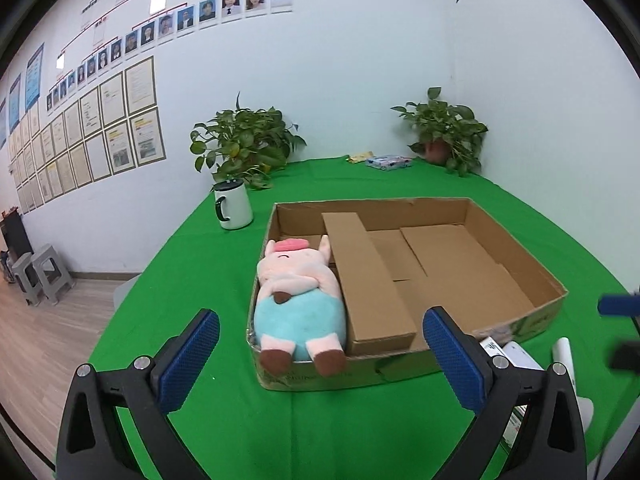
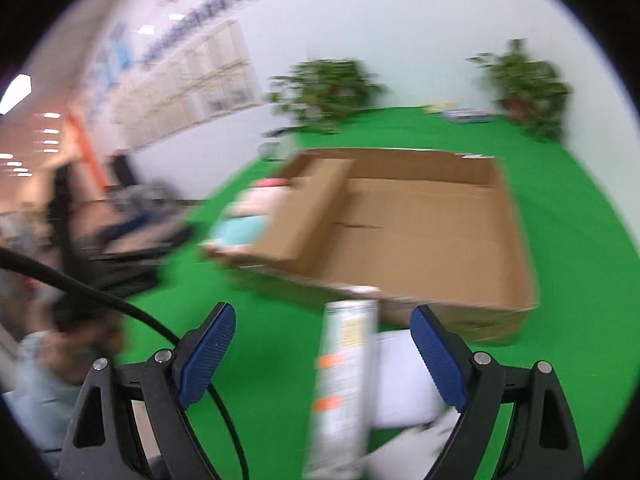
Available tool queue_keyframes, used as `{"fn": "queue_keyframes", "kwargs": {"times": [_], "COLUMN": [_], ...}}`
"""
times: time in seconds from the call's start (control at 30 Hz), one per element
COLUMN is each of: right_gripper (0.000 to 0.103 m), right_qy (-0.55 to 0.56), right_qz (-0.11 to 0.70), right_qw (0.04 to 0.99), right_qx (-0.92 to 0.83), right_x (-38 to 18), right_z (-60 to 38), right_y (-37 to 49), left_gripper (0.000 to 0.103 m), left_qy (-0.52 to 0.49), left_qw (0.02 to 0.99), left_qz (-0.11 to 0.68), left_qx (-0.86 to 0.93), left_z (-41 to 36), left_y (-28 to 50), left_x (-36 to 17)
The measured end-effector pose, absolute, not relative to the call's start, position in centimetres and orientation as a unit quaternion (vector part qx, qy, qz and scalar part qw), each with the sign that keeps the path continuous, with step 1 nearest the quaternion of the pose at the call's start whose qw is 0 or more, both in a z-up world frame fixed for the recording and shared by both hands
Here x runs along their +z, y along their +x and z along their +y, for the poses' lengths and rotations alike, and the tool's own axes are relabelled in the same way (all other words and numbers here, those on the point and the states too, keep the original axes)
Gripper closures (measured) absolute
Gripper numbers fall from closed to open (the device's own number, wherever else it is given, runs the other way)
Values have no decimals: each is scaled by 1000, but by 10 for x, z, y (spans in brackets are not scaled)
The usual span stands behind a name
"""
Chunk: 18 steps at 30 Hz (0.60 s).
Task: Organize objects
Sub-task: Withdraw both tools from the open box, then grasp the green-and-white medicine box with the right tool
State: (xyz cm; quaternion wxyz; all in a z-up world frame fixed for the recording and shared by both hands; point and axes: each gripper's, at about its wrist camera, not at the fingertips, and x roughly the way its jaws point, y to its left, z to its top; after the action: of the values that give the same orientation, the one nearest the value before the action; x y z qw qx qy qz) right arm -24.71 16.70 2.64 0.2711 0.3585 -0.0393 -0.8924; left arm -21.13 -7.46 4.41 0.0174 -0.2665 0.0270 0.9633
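A shallow cardboard tray (image 1: 516, 236) lies on the green table. At its left side a plush pig (image 1: 298, 292) lies on its back, feet hanging over the near rim, next to a long brown carton (image 1: 366, 276). My left gripper (image 1: 320, 330) hovers open in front of the pig, nothing between its blue pads. The right wrist view is blurred: my right gripper (image 2: 322, 326) is open above a tall white printed box (image 2: 344, 384) that stands loose between the fingers, pads clear of it. Tray (image 2: 420, 224) and pig (image 2: 244, 216) lie beyond.
A white mug (image 1: 234, 204) stands left of the tray, with two potted plants (image 1: 244, 140) (image 1: 448, 128) and a small flat packet (image 1: 388, 162) at the far table edge. White boxes (image 1: 516, 356) lie by the tray's near right corner. Stools (image 1: 40, 276) stand on the floor at left.
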Motion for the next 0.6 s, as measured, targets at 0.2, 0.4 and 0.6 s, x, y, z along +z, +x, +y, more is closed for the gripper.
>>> {"fn": "queue_keyframes", "kwargs": {"times": [0.2,0.4,0.6], "right_gripper": [14,14,18], "right_qy": [392,426,415], "right_qz": [-83,18,90], "right_qw": [334,204,150], "right_qx": [-853,-881,-893], "right_x": [8,-47,-71], "right_z": [149,138,135], "right_y": [-233,-231,-217], "left_gripper": [1,1,1], "left_qy": [-288,-329,-363], "left_qw": [35,81,125], "left_qz": [3,-13,-47], "left_qx": [957,941,922], "left_z": [-76,-63,-48], "left_y": [-202,-202,-210], "left_x": [36,2,-25]}}
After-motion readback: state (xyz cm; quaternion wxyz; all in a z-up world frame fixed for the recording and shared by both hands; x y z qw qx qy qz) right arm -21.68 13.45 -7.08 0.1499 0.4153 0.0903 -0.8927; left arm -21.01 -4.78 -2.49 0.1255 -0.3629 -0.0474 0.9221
